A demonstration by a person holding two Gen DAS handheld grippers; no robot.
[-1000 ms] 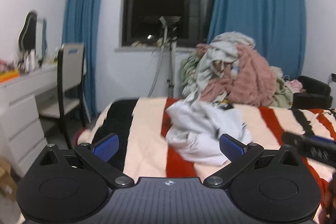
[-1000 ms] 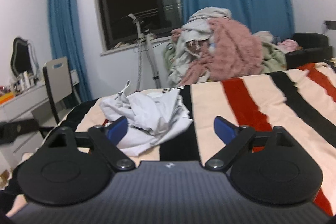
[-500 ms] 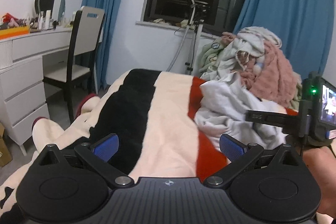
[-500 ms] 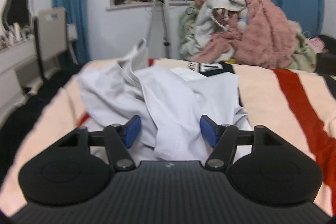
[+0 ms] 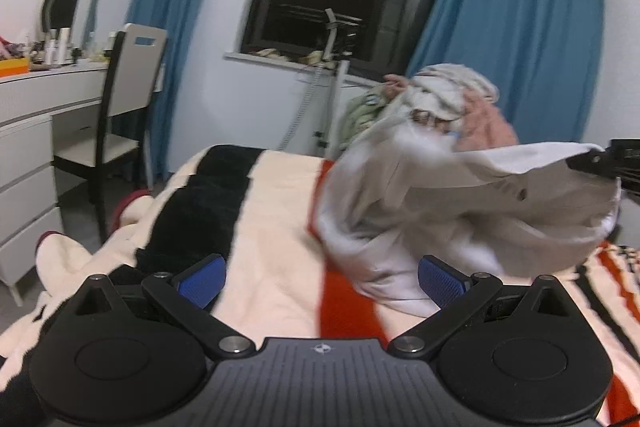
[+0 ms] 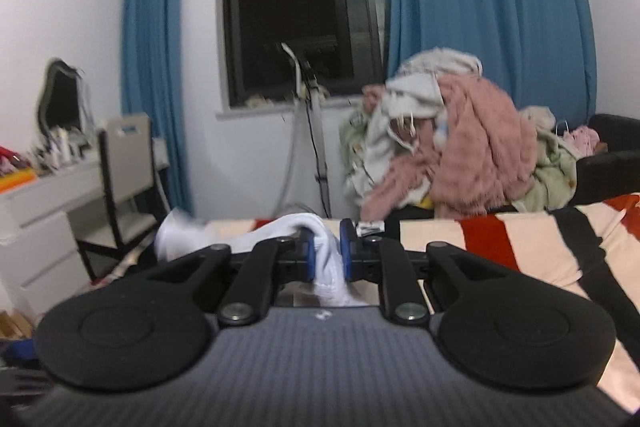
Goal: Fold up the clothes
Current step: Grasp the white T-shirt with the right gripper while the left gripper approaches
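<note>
White garment (image 5: 460, 203) blurred — shape unclear.

1. The garment (image 5: 460, 203) is white, perhaps greyish in the blur.
2. The blanket (image 5: 276, 211) has cream, black and red stripes.
3. The curtains (image 6: 480, 7) are blue.
4. The finger pads (image 5: 440, 277) are blue.

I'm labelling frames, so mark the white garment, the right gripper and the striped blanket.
white garment (image 5: 460, 203), left wrist view, lifted bunched middle.
right gripper (image 6: 327, 257), right wrist view, between its fingertips.
striped blanket (image 5: 276, 227), left wrist view, bare cream stripe.
</note>
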